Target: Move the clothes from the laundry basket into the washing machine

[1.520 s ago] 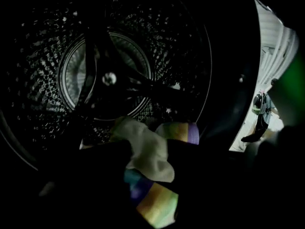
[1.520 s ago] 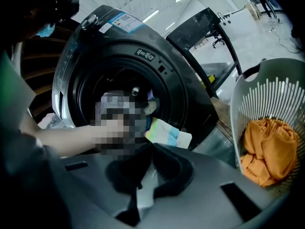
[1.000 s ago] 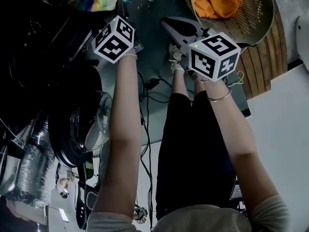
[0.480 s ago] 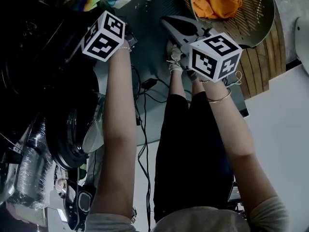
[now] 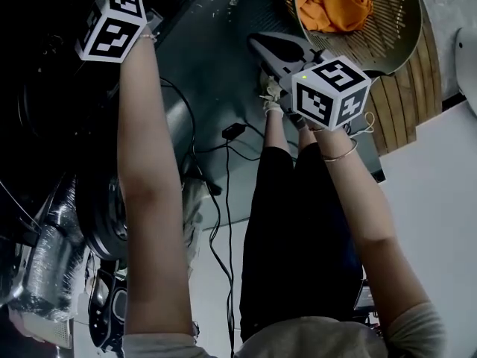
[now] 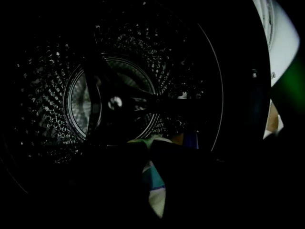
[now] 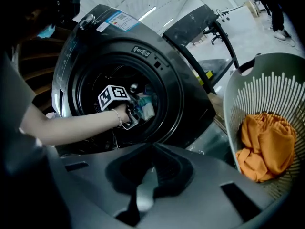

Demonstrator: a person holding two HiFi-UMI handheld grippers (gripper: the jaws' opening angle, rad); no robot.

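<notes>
My left gripper has travelled up and to the left in the head view since the earlier frames. There it sat beside the striped cloth in front of the machine; now its marker cube is at the top left corner, and the cloth has gone from where it lay. The right gripper has stayed where it was, and so has the laundry basket.

From the right gripper view I see my left arm reaching into the round mouth of the washing machine. The left gripper is just inside the opening, and the striped cloth bunches at its tip. The left gripper view is very dark, but it looks straight down the perforated drum. A strip of that cloth, teal, white and green, is pinched between the two dark jaws low in the picture. So the left tool is clamped on the striped cloth, which is at the drum's mouth and not yet let go.

My right tool hangs in front of the machine, between it and the basket. Its jaws are drawn together with only a sliver of light between the pads, and nothing is in them.

The basket stands to the right of the machine, pale and slotted. An orange garment lies crumpled in its bottom, well apart from both grippers. A black cable trails across the floor below my arms.
</notes>
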